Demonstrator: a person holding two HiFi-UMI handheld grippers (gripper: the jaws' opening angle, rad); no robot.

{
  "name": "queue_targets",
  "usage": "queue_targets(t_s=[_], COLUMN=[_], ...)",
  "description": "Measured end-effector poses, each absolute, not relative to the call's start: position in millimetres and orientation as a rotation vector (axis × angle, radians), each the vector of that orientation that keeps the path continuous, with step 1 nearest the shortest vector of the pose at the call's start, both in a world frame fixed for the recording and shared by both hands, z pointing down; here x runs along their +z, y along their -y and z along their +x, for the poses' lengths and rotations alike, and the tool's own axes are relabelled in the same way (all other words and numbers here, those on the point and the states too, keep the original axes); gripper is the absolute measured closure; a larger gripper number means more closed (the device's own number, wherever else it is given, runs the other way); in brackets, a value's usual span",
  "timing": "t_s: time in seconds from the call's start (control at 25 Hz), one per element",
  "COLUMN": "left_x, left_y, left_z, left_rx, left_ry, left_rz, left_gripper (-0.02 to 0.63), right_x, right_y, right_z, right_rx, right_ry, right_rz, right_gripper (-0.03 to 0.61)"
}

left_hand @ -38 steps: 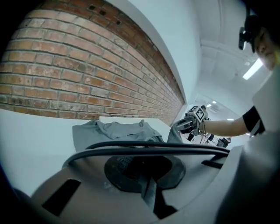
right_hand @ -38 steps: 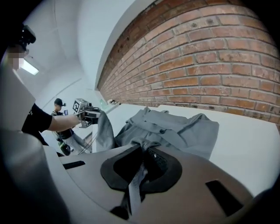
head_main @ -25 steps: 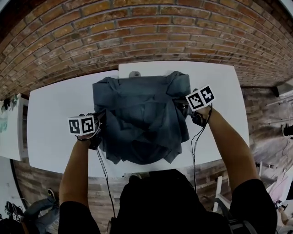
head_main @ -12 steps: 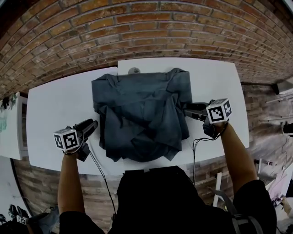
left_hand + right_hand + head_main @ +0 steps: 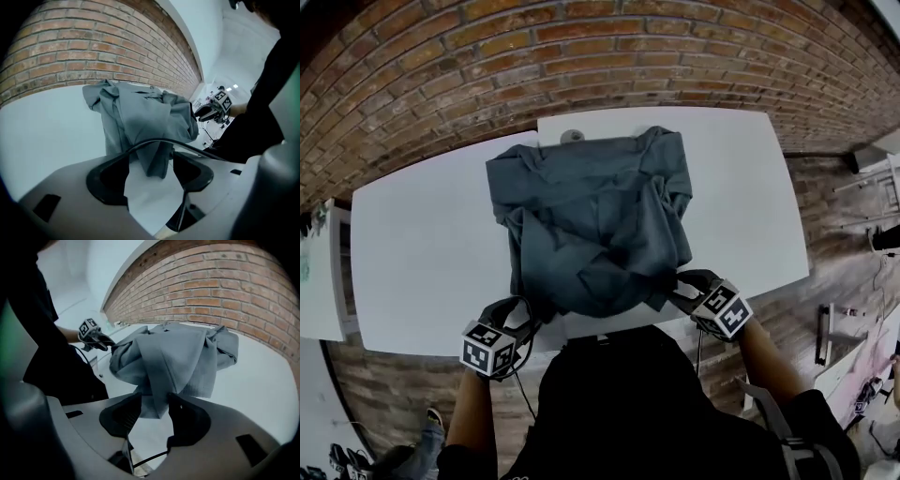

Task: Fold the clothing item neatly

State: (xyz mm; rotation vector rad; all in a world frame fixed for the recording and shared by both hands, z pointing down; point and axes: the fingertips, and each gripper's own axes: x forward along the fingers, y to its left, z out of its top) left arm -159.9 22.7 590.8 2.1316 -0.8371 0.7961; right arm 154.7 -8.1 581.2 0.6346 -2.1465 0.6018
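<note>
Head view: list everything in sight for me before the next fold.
garment: one, grey-blue, crumpled across the tables' middle
tables: two, white, butted side by side
small round thing: one, grey, far table edge behind the garment
brick wall: one, red-brown, beyond the tables
person's torso: one, black top, at the near edge
left gripper: one, grey and black, near hem's left corner; jaws opening, cloth tip between them unpinched
right gripper: one, grey and black, near hem's right corner; jaws apart, cloth between them
</note>
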Motion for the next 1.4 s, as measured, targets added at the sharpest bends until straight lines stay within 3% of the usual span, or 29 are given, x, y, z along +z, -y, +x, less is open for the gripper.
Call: queue_targets(t_s=[0.16, 0.6, 0.64, 0.72, 0.76, 1.4], left_x=[606, 604, 605, 606, 604, 552], left_y=[-37, -18, -17, -14, -13, 0], left_z=[-155, -149, -151, -155, -155, -156], left_rx=[0.764, 0.685, 0.711, 0.739, 0.734, 0.431], left_ry=[0.822, 0.859, 0.884, 0.939, 0.954, 0.981], left_rz=[2.086, 2.079, 2.079, 2.086, 2.092, 2.101], left_gripper=[0.341, 0.352, 0.401, 0.594, 0.609, 0.612], right_x=[587, 599, 597, 591, 589, 510], right_y=[7, 18, 19, 21, 21, 23], right_z=[153, 158, 159, 161, 161, 117], right_rx=[0.448, 0.523, 0.509, 0.483, 0.474, 0.456], right_ry=[2.087, 2.011, 2.009, 2.011, 2.013, 2.24], right_rz=[0.786, 0.971, 0.992, 1.043, 1.06, 0.975], right_gripper=[0.416, 0.421, 0.453, 0.559, 0.563, 0.568])
